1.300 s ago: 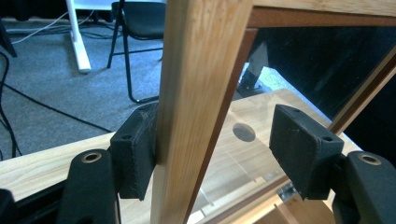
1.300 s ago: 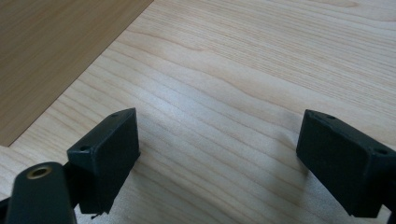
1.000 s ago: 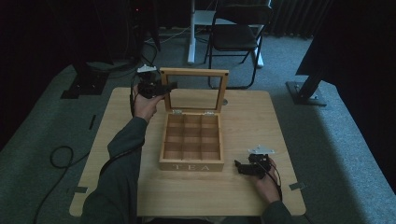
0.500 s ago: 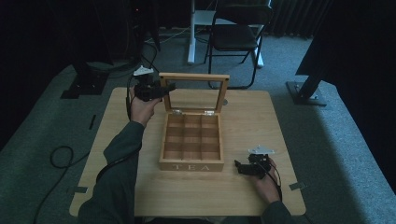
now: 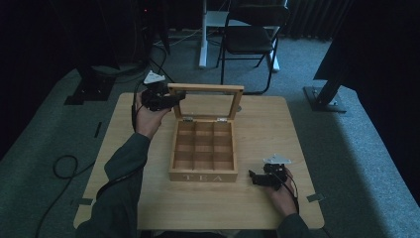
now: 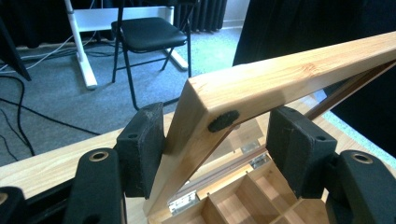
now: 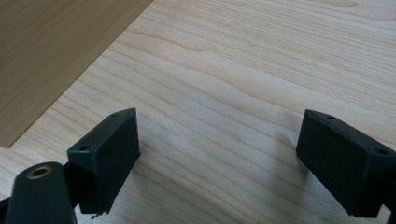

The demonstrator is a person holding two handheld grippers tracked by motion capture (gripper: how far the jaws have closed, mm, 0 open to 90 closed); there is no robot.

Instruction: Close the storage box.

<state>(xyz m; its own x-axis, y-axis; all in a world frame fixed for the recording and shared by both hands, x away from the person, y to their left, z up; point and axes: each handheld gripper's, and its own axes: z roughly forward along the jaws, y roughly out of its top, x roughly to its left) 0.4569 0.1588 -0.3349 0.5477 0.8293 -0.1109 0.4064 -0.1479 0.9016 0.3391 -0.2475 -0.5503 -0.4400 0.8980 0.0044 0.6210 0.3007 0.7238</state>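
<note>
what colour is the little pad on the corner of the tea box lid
Black, against the lid's pale wood; the pad shows best in the left gripper view.

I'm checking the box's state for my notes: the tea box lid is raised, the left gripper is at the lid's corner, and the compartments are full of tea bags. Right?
Not quite. The high view shows the tea box compartments empty. The rest holds: the lid is raised, with the left gripper at its corner.

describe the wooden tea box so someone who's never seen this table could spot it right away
On the light wooden table, look near the middle, between the left gripper and the right gripper. The tea box is a pale wooden box split into nine square compartments. Its framed lid stands raised at the back, and TEA is lettered on its front.
</note>
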